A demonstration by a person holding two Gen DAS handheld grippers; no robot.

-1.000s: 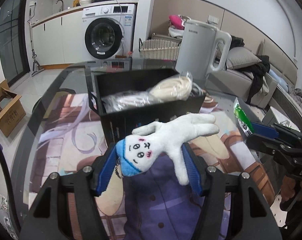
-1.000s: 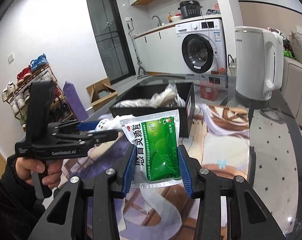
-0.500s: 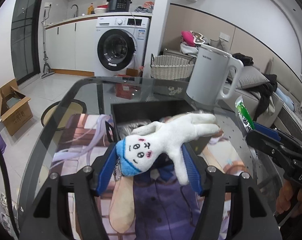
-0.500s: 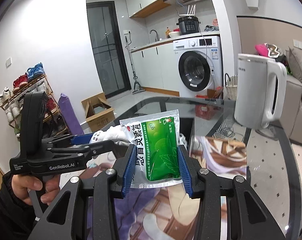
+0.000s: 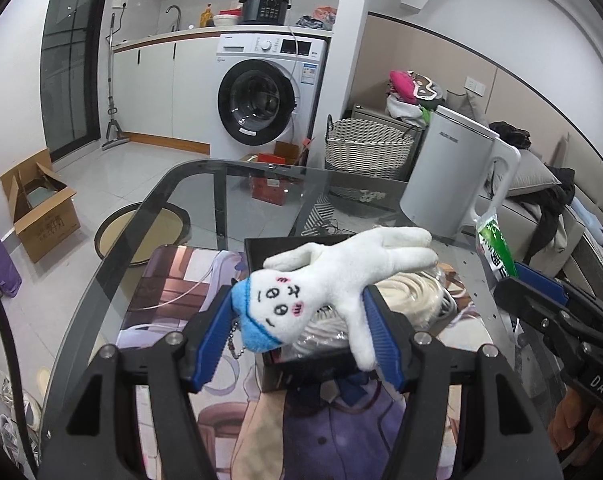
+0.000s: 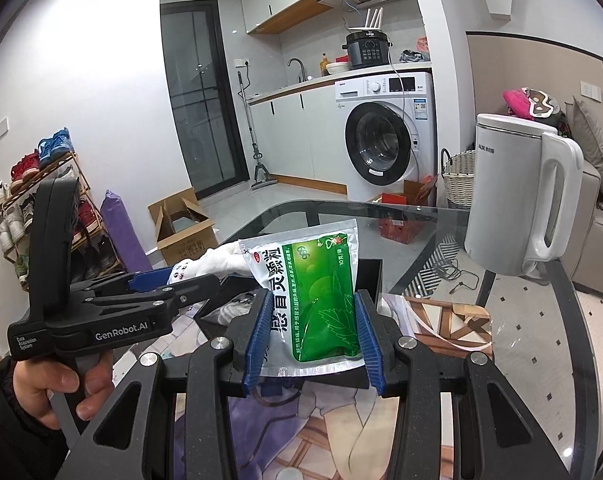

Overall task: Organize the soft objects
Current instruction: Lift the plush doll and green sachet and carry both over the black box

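Observation:
My left gripper [image 5: 297,332] is shut on a white plush toy [image 5: 333,280] with a blue cap, held above the black box [image 5: 269,246]. The box holds several clear-bagged soft items [image 5: 417,296]. My right gripper [image 6: 313,336] is shut on a green and silver pouch [image 6: 317,292], also above the box [image 6: 367,276]. The pouch shows at the right edge of the left wrist view [image 5: 495,248]. The left gripper with the plush [image 6: 217,260] shows at the left of the right wrist view.
A white kettle [image 5: 449,184] stands on the glass table [image 5: 205,200] behind the box. A printed mat [image 5: 173,292] lies under the box. A washing machine [image 5: 261,96], wicker basket [image 5: 365,152], cardboard box [image 5: 37,204] and sofa are beyond the table.
Both grippers have risen with their loads; the box now sits lower in both views and partly under the grippers. Neither grip has changed.

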